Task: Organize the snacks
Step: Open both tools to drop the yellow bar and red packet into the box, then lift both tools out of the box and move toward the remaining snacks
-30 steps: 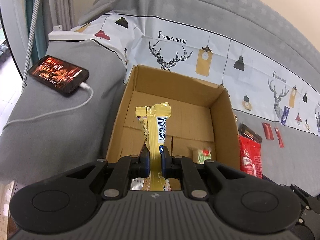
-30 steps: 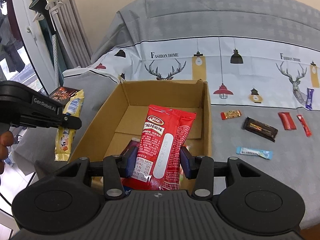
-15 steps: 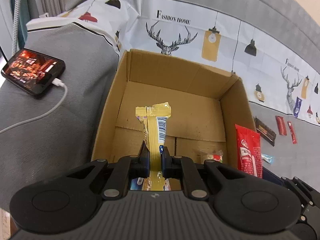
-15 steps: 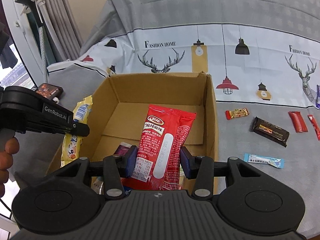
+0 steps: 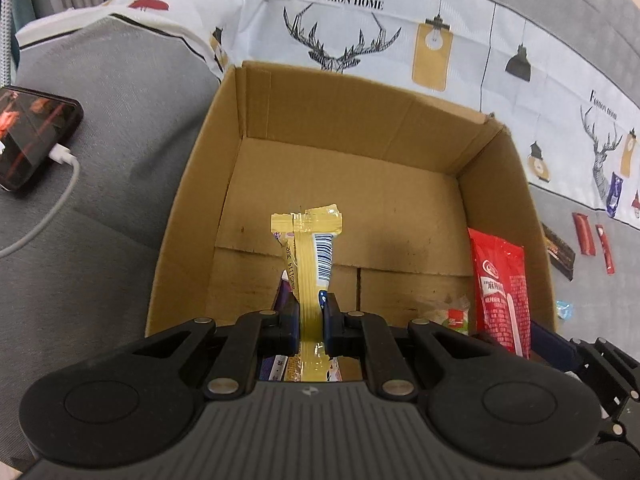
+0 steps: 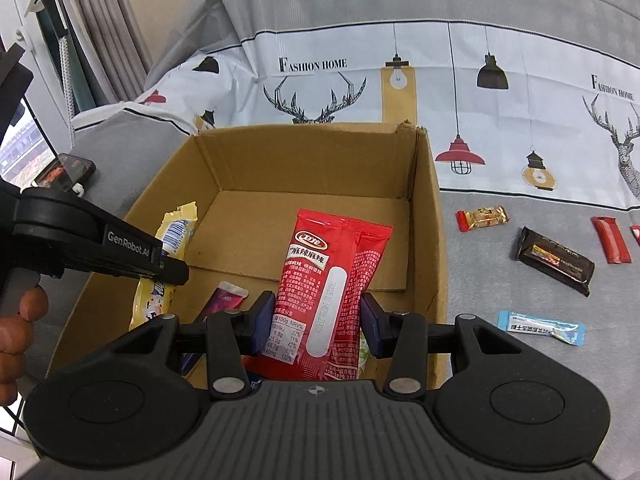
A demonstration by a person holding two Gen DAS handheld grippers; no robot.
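Note:
An open cardboard box (image 5: 224, 168) (image 6: 432, 216) sits on the grey cloth-covered surface. My left gripper (image 5: 311, 320) is shut on a yellow snack packet (image 5: 308, 252), held edge-on over the box's near left part; the packet also shows in the right wrist view (image 6: 176, 236). My right gripper (image 6: 318, 320) is shut on a red snack bag (image 6: 328, 272), held over the box's near right part; the bag also shows in the left wrist view (image 5: 502, 292). A purple packet (image 6: 226, 300) and a small green-and-red packet (image 5: 454, 318) lie on the box floor.
Loose snacks lie on the cloth right of the box: a gold bar (image 6: 482, 218), a dark bar (image 6: 554, 260), a red bar (image 6: 610, 238), a light blue packet (image 6: 540, 326). A phone (image 5: 28, 136) on a white cable lies left of the box.
Both grippers have moved forward and down over the box with their packets still held. The box looks larger and nearer in both views.

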